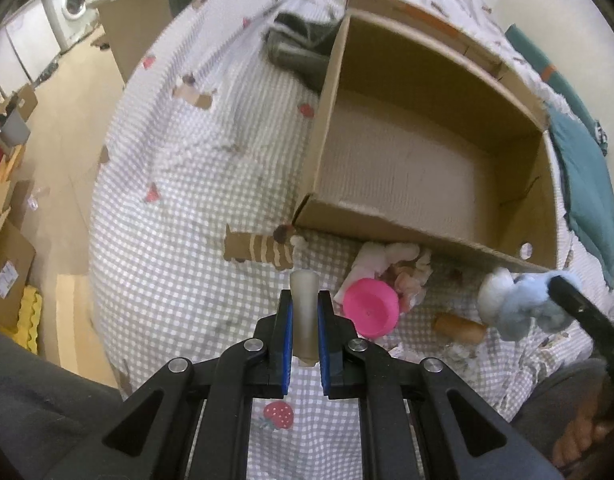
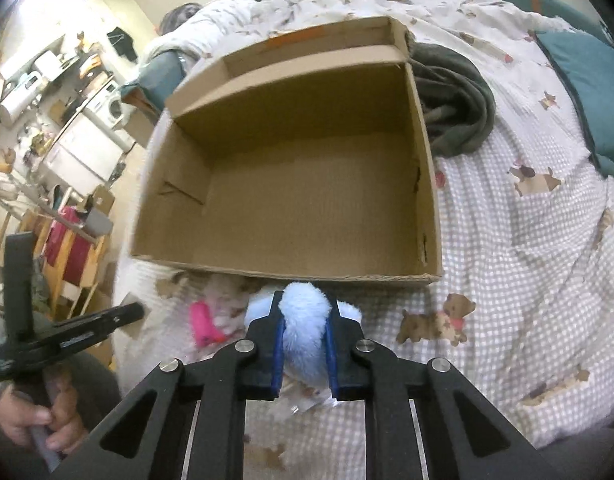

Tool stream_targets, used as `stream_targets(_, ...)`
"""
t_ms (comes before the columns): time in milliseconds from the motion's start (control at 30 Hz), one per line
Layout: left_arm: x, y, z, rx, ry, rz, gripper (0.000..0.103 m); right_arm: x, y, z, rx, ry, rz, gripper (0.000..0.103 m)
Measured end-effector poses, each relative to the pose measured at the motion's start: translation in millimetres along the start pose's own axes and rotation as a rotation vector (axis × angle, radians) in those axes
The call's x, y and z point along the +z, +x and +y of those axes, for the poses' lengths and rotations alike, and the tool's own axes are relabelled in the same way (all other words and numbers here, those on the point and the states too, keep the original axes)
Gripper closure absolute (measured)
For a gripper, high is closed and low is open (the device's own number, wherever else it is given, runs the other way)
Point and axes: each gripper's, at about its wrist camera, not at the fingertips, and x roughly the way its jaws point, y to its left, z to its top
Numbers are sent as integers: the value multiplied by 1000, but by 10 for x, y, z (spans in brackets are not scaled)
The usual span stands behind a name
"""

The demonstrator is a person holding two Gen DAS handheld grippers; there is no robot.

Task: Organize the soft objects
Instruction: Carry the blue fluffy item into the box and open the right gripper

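An open, empty cardboard box (image 1: 427, 160) (image 2: 299, 184) lies on the checked bed cover. My left gripper (image 1: 305, 312) is shut on a beige tube-shaped soft object (image 1: 304, 312), held above the bed in front of the box. My right gripper (image 2: 305, 336) is shut on a light blue plush toy (image 2: 305, 320) (image 1: 519, 304), near the box's front edge. On the bed by the box lie a pink bowl (image 1: 371, 308) (image 2: 205, 320), a pale pink-and-white plush (image 1: 391, 264) and a brown cylinder (image 1: 461, 328).
A grey blanket (image 2: 455, 100) (image 1: 303, 48) lies bunched beside the box. A teal pillow (image 2: 591, 92) (image 1: 587, 184) sits at the bed's edge. Beyond the bed are the floor (image 1: 67, 120), cardboard boxes, a washing machine (image 1: 71, 4) and cluttered furniture.
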Motion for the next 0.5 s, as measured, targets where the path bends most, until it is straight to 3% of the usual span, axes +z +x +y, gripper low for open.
stream_targets(267, 195, -446, -158, -41, 43, -94, 93, 207, -695, 97, 103, -4, -142, 85)
stream_targets(500, 535, -628, -358, -36, 126, -158, 93, 455, -734, 123, 106, 3, -206, 85)
